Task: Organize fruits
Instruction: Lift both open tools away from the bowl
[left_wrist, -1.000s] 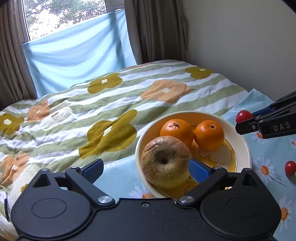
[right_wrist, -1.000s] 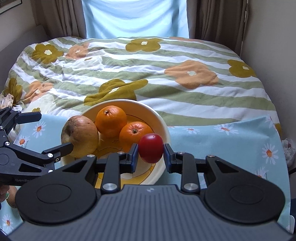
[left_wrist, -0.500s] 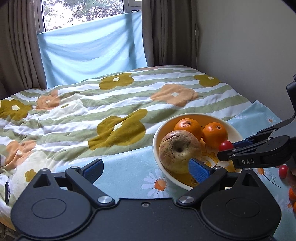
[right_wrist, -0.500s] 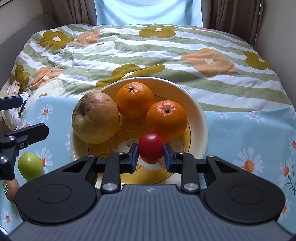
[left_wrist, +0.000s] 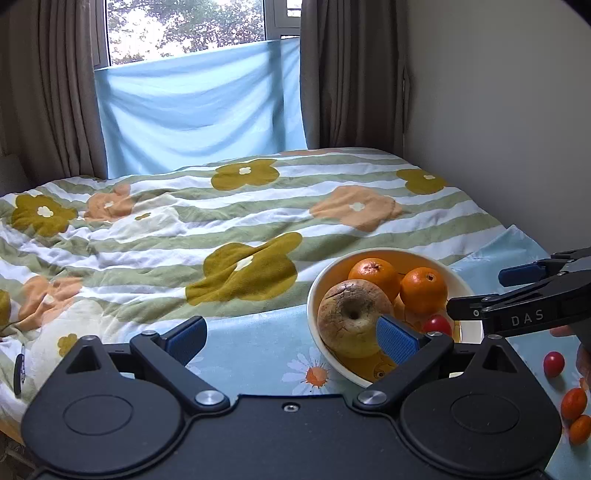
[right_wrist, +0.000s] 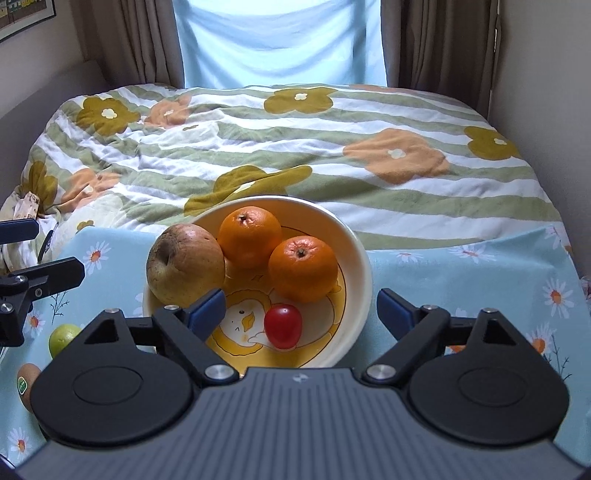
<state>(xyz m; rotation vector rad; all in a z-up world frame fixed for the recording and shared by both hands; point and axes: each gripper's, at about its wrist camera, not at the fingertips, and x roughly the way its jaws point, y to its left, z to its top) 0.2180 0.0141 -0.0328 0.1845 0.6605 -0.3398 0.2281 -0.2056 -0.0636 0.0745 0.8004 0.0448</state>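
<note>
My right gripper (right_wrist: 298, 310) stands wide open over the near side of the bowl (right_wrist: 360, 258), holding nothing; a red cherry tomato (right_wrist: 283, 326) lies free on the bowl's painted floor between the spread blue pads, touching neither. My left gripper (left_wrist: 291, 334) is also spread wide and empty, its right pad (left_wrist: 397, 339) in front of a wrinkled brown apple (left_wrist: 351, 321) at the bowl's near-left side; I cannot tell whether the two touch. Behind the tomato, two oranges (right_wrist: 303, 268) sit against each other and beside the apple. The bowl rests on a light-blue daisy-print cloth (right_wrist: 480, 273), where loose fruit remains: a green lime (right_wrist: 62, 338) and a stickered brown fruit (right_wrist: 26, 380) to the left, another cherry tomato (left_wrist: 553, 363) and small orange fruits (left_wrist: 574, 404) to the right. The cloth covers the near end of a bed spread with a green-striped, flower-patterned quilt (right_wrist: 295, 147). Beyond it, brown curtains (left_wrist: 51, 92) flank a window (left_wrist: 184, 29) half-covered by a pale blue sheet (left_wrist: 199, 110).
</note>
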